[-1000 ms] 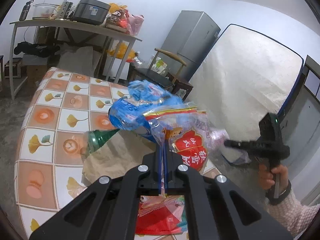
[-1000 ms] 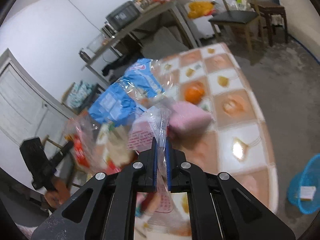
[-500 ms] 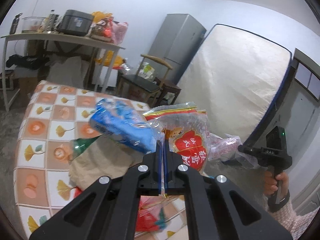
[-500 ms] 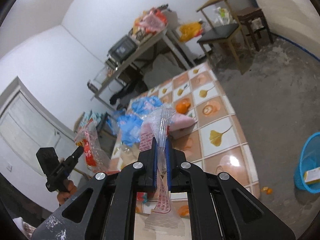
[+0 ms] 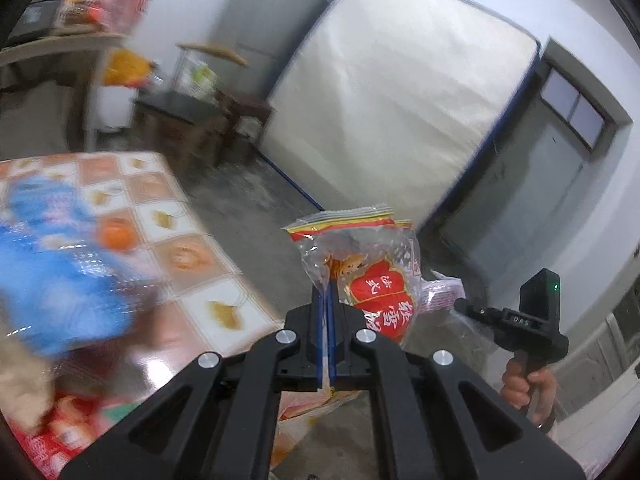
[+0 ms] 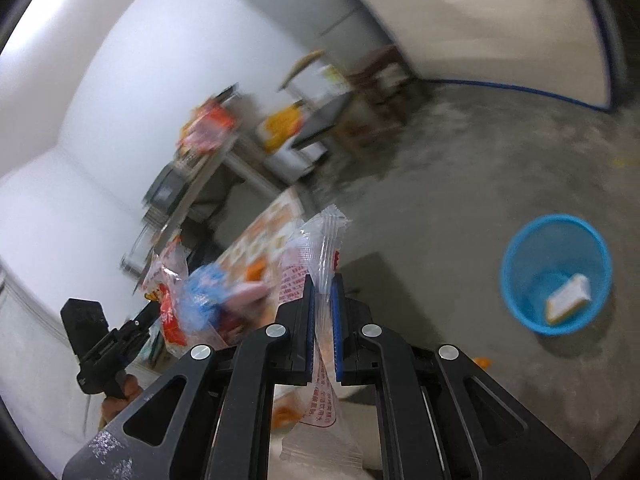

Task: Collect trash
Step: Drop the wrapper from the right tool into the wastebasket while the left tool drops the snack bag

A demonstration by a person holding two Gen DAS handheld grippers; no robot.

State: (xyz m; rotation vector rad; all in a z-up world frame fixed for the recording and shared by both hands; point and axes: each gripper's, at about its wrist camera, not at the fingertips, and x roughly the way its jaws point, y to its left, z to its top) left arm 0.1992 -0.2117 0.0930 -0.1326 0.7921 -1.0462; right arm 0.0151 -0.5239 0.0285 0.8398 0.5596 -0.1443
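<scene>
The left gripper (image 5: 325, 312) is clamped tight on a red-and-clear snack bag (image 5: 362, 276), its jaws pinching one side edge of the film while the rest of the bag stands up past the fingertips, in the air beyond the right edge of the tiled table (image 5: 192, 264). The right gripper (image 6: 322, 300) is likewise closed down to a thin slit on a clear printed wrapper (image 6: 316, 252), held at about its middle, with one end poking up between the fingers and the other hanging toward the camera. Both pieces are probably nearly weightless, limp and slick, so a grip on a sealed seam or a bunched fold is likely to hold better than one on a single flat layer, which may slide out during a swing. A blue mesh wastebasket (image 6: 520, 280) stands on the concrete floor to the right, already holding a small box (image 6: 568, 298); it looks like the place to drop them. More blue packaging (image 5: 56, 280) lies blurred on the table near its right edge.
</scene>
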